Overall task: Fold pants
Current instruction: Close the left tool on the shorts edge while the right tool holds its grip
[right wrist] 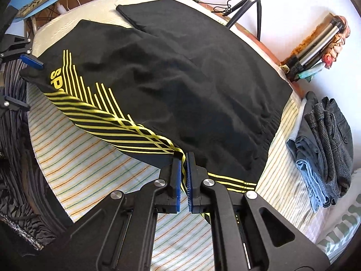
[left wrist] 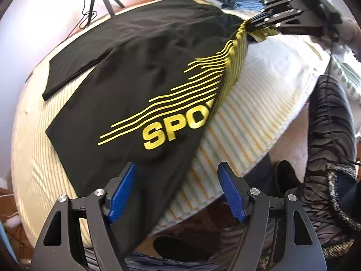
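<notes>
Right wrist view shows my right tool (right wrist: 183, 176) clamped on the yellow-striped side edge of the black sports pants with yellow stripes and lettering (right wrist: 180, 72), near the waistband end, lifting that edge off the bed with the striped cream cover (right wrist: 94, 169). The rest of the pants lies spread across the bed, legs running away from my right tool toward the black tripod (right wrist: 248, 4) by the wall. My left tool (left wrist: 178, 192) has its blue pads apart, straddling the same edge further along, just past the lettering; I cannot see them pressing on the cloth. I judge the fabric light, soft and limp: it sags and twists between the two tools, so it will not hold a shape. The doubled side seam looks the best hold, with a deep bite so thin cloth does not slip out.
</notes>
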Available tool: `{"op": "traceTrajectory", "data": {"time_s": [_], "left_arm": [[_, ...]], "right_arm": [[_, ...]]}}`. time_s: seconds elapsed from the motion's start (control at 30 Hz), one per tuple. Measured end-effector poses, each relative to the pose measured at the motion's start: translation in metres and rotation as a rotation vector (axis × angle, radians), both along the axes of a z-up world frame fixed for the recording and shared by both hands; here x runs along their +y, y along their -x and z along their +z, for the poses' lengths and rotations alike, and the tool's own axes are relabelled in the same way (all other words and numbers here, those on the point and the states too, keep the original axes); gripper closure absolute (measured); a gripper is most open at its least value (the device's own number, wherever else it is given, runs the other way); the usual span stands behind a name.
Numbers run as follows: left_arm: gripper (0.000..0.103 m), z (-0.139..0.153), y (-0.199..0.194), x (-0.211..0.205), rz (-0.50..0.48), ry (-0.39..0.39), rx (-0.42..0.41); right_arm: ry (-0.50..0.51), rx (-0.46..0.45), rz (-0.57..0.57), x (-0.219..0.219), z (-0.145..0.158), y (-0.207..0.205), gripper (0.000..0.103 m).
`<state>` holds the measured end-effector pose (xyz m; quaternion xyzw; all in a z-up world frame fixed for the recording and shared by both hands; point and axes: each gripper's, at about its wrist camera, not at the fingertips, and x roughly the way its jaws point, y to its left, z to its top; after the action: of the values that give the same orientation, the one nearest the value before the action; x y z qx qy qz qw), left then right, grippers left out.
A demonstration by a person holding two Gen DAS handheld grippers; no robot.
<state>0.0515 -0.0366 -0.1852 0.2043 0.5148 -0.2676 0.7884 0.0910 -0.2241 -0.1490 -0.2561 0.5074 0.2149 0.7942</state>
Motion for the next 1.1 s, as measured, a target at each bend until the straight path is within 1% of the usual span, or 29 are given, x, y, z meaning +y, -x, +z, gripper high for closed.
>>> {"op": "traceTrajectory", "data": {"time_s": [0.03, 0.07, 0.13, 0.17, 0.2, 0.23, 0.3, 0.33, 0.4, 0.43, 0.47, 0.5, 0.53, 0.57, 0.6, 0.67, 0.7, 0.77, 0.8, 0.87, 0.97, 1.1], "left_arm": [[0.047, 0.000, -0.002, 0.001, 0.011, 0.003, 0.004], [0.050, -0.001, -0.006, 0.003, 0.021, 0.004, 0.008], [0.066, -0.001, -0.009, 0.006, 0.031, -0.004, -0.001], [0.078, -0.001, -0.010, 0.008, 0.029, -0.010, -0.009], [0.088, 0.000, -0.011, 0.009, 0.023, -0.012, -0.012], [0.096, 0.000, -0.012, 0.010, 0.015, -0.013, -0.016], [0.098, 0.001, -0.012, 0.012, 0.008, -0.003, -0.022], [0.099, 0.001, -0.012, 0.013, 0.012, 0.004, -0.021], [0.100, 0.004, -0.015, 0.017, 0.033, 0.035, -0.016], [0.100, 0.005, -0.015, 0.018, 0.039, 0.044, -0.018], [0.100, 0.006, -0.016, 0.019, 0.045, 0.051, -0.019], [0.101, 0.008, -0.017, 0.020, 0.049, 0.054, -0.023], [0.101, 0.009, -0.017, 0.021, 0.053, 0.060, -0.027], [0.101, 0.010, -0.018, 0.021, 0.054, 0.063, -0.026], [0.101, 0.011, -0.017, 0.021, 0.054, 0.064, -0.029], [0.101, 0.014, -0.017, 0.021, 0.056, 0.066, -0.036], [0.101, 0.015, -0.018, 0.021, 0.057, 0.069, -0.042], [0.101, 0.019, -0.019, 0.021, 0.060, 0.077, -0.050], [0.101, 0.022, -0.020, 0.021, 0.062, 0.083, -0.056], [0.101, 0.027, -0.023, 0.022, 0.063, 0.083, -0.073], [0.102, 0.036, -0.028, 0.021, 0.058, 0.079, -0.109], [0.102, 0.050, -0.041, 0.024, 0.070, 0.099, -0.148]], "right_arm": [[-0.001, 0.001, 0.002, 0.000, 0.000, 0.001, 0.098], [-0.001, 0.002, 0.005, -0.001, 0.001, 0.002, 0.098], [-0.013, 0.008, 0.004, -0.003, 0.002, 0.006, 0.098], [-0.019, 0.011, 0.003, -0.004, 0.002, 0.006, 0.098], [-0.024, 0.011, 0.002, -0.005, 0.002, 0.008, 0.098], [-0.035, 0.014, 0.006, -0.007, 0.002, 0.010, 0.098], [-0.044, 0.031, 0.017, -0.010, 0.001, 0.014, 0.098], [-0.035, 0.021, 0.019, -0.011, 0.000, 0.016, 0.098], [-0.019, 0.032, 0.042, -0.016, -0.003, 0.022, 0.097], [0.002, 0.029, 0.050, -0.019, -0.005, 0.025, 0.090], [0.040, 0.019, 0.061, -0.022, -0.008, 0.029, 0.078], [0.067, 0.011, 0.068, -0.024, -0.010, 0.031, 0.069], [0.103, -0.007, 0.078, -0.029, -0.013, 0.034, 0.057], [0.118, -0.011, 0.080, -0.033, -0.016, 0.035, 0.056], [0.132, -0.009, 0.072, -0.038, -0.018, 0.035, 0.056], [0.126, 0.002, 0.059, -0.045, -0.018, 0.034, 0.057], [0.113, 0.002, 0.053, -0.048, -0.016, 0.033, 0.061], [0.081, 0.004, 0.038, -0.051, -0.011, 0.031, 0.088], [0.070, 0.000, 0.037, -0.050, -0.008, 0.030, 0.091], [0.070, -0.013, 0.041, -0.048, -0.004, 0.029, 0.095], [0.060, -0.029, 0.031, -0.047, 0.002, 0.026, 0.097], [0.026, -0.063, -0.002, -0.049, 0.018, 0.015, 0.097]]}}
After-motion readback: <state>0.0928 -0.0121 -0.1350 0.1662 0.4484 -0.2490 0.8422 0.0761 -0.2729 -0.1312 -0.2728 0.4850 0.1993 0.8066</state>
